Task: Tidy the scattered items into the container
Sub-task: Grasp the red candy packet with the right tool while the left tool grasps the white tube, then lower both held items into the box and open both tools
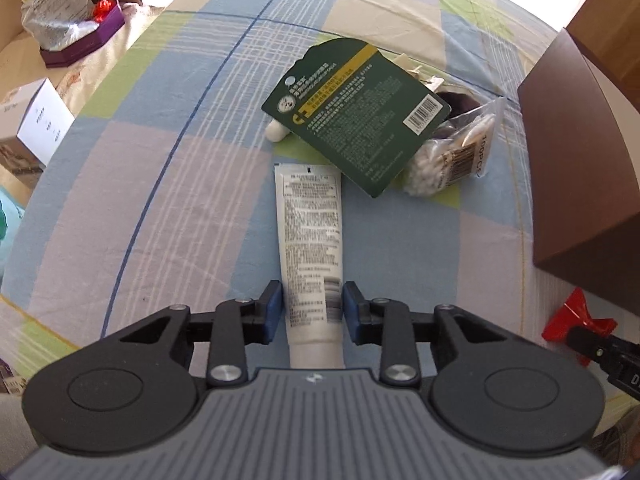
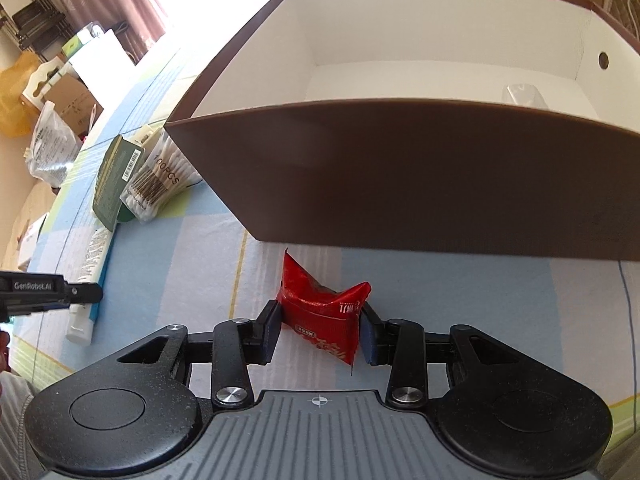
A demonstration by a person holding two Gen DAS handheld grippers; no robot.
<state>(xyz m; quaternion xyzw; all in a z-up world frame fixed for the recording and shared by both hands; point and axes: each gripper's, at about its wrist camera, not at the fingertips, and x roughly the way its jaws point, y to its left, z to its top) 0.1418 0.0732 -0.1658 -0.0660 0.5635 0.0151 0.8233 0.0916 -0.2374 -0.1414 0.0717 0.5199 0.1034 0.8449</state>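
A white tube lies lengthwise on the checked bedsheet, cap end toward me. My left gripper has its blue pads against both sides of the tube, shut on it. Beyond the tube lie a green backing card, a bag of cotton swabs and a small white piece. My right gripper is shut on a crumpled red packet, just in front of the brown box. The box is white inside, with a clear item at its back right.
The brown box's wall stands at the right of the left wrist view. Off the bed's left edge are a purple tray holding a plastic bag, a white carton and cardboard boxes.
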